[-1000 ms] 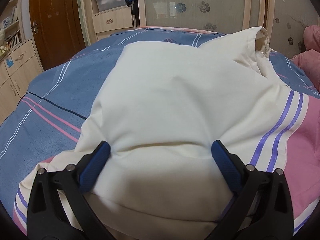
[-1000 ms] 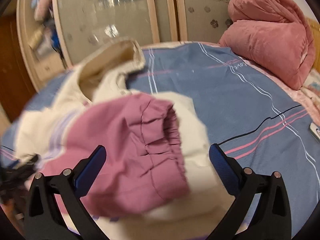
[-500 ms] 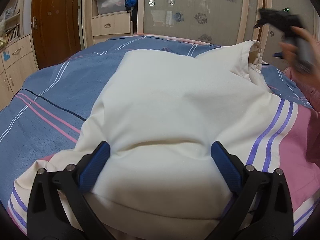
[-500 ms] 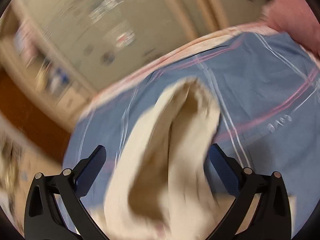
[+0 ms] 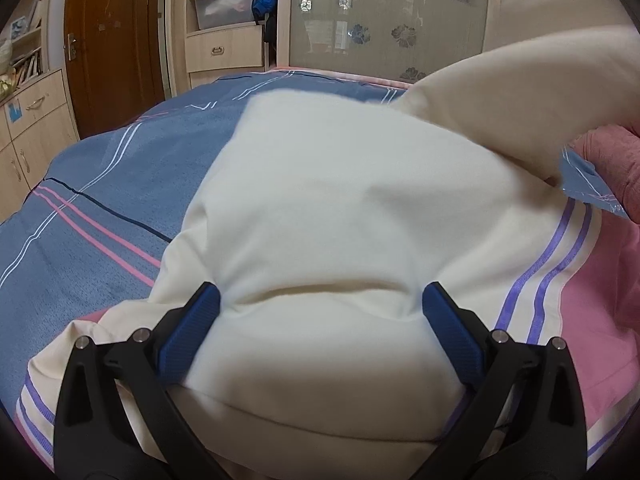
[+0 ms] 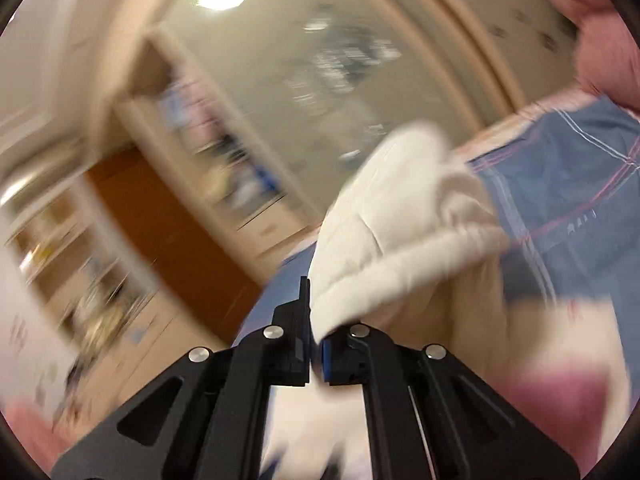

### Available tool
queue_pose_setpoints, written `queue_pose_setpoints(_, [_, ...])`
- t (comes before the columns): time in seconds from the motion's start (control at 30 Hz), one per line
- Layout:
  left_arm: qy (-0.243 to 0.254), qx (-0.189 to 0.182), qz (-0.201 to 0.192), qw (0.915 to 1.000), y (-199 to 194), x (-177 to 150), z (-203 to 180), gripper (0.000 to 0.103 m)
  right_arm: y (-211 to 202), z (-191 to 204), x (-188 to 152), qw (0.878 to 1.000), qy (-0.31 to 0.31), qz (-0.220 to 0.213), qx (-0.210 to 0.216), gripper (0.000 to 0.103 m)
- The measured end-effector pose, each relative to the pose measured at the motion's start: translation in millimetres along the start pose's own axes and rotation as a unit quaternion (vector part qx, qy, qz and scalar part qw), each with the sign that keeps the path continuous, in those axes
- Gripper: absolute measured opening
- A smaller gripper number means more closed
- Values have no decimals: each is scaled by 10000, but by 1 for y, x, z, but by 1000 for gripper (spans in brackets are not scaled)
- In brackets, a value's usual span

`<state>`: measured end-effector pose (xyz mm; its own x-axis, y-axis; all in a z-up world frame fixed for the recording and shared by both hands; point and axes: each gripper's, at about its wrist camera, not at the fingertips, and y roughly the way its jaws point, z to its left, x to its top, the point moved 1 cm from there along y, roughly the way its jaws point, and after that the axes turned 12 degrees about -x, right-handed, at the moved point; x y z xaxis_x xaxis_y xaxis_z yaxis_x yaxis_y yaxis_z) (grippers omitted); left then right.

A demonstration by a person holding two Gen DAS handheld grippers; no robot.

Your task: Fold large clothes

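A large cream garment (image 5: 340, 200) with purple stripes and pink panels lies on the blue striped bed (image 5: 120, 168). My left gripper (image 5: 320, 312) is open, its blue pads (image 5: 192, 328) pressing down on the cream cloth on either side of a fold. In the blurred right wrist view my right gripper (image 6: 316, 344) is shut on a cream part of the garment (image 6: 400, 216) and holds it lifted above the bed (image 6: 580, 184). That lifted cream part also shows at the upper right of the left wrist view (image 5: 520, 96).
A wardrobe with frosted flowered doors (image 5: 384, 20) and drawers (image 5: 224, 52) stands beyond the bed. A brown door (image 5: 112, 40) and low cabinets (image 5: 28, 120) are at the left. A pink quilt (image 6: 600, 32) lies at the bed's far right.
My right gripper has shut on the cream garment part and lifted it, swinging up and tilting. The lifted cloth now rises at the left view's right. My left gripper has stayed pressed in place.
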<state>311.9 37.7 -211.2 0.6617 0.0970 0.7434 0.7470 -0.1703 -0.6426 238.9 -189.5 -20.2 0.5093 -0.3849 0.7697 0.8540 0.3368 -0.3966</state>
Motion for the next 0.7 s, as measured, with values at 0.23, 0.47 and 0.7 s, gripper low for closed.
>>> queue_pose_setpoints(0.23, [486, -58, 458, 9978, -16, 3, -6, 101, -40, -6, -162, 9667, -953, 1990, -1296, 63])
queue_pose_setpoints(0.47, [561, -799, -42, 9952, -55, -22, 17, 101, -54, -29, -88, 9642, -765, 752, -2425, 102])
queue_pose_setpoints(0.7, [537, -825, 21, 9951, -56, -21, 14, 101, 75, -37, -57, 9561, 473, 1505, -2471, 80])
